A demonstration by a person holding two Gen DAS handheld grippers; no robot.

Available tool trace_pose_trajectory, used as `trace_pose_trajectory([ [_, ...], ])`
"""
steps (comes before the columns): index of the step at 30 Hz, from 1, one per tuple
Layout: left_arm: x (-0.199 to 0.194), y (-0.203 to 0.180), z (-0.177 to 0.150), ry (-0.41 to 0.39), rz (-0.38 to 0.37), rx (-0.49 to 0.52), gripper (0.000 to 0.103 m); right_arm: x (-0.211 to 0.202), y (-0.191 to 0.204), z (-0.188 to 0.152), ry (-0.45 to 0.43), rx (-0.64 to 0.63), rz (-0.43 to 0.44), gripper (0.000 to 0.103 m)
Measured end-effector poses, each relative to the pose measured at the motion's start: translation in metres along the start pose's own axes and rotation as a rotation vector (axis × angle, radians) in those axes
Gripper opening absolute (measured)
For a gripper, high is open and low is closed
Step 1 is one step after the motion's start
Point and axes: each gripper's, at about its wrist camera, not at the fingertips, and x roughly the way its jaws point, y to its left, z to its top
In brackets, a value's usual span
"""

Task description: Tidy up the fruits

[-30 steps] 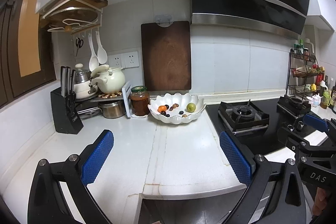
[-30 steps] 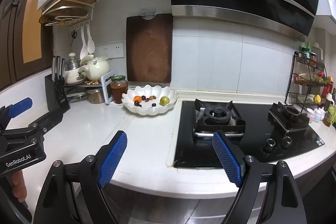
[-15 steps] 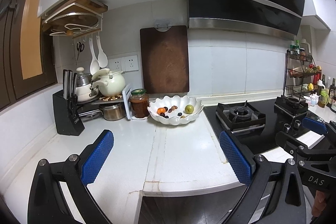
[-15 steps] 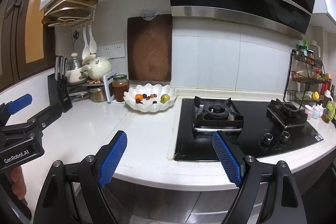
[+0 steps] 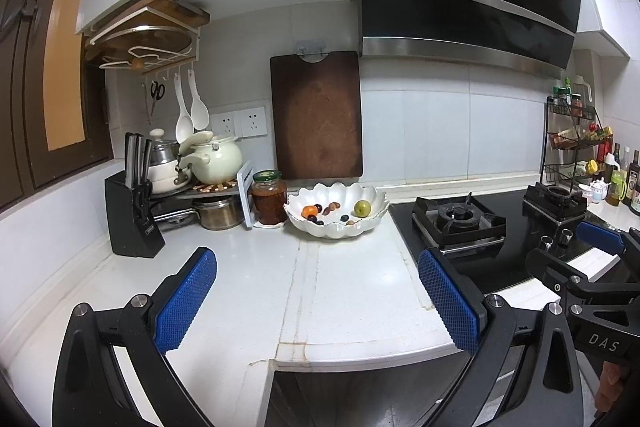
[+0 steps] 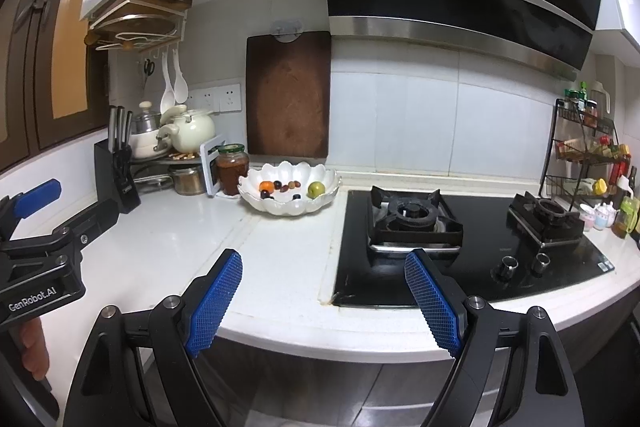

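Fruits (image 5: 362, 207) in white bowl (image 5: 376, 223); both tools gaping, empty: left (image 5: 316, 301) "GenRobot.AI", right (image 6: 324, 297) "DAS".

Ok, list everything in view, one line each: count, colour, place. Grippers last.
bowl: one, white, counter by the stove
green fruit: one, in the bowl, right
orange fruit: one, in the bowl, left
small fruits: several, dark and brown, in the bowl
jar: one, reddish-brown, left of the bowl
cutting board: one, brown, on the wall
knife block: one, black, far left
stove: one, black, right
left gripper: blue pads, open, empty
right gripper: blue pads, open, empty
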Motion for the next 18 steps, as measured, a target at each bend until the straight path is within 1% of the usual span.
trace_pose_trajectory([
  [7, -0.0005, -0.0009, 0.0001, 0.001, 0.001, -0.002, 0.103, -0.0006, -0.0009, 0.0002, 0.002, 0.002, 0.006, 0.085],
  [18, -0.0005, -0.0013, -0.0009, -0.001, -0.009, 0.001, 0.103, -0.0036, -0.0022, -0.0012, 0.003, 0.0, -0.009, 0.085],
])
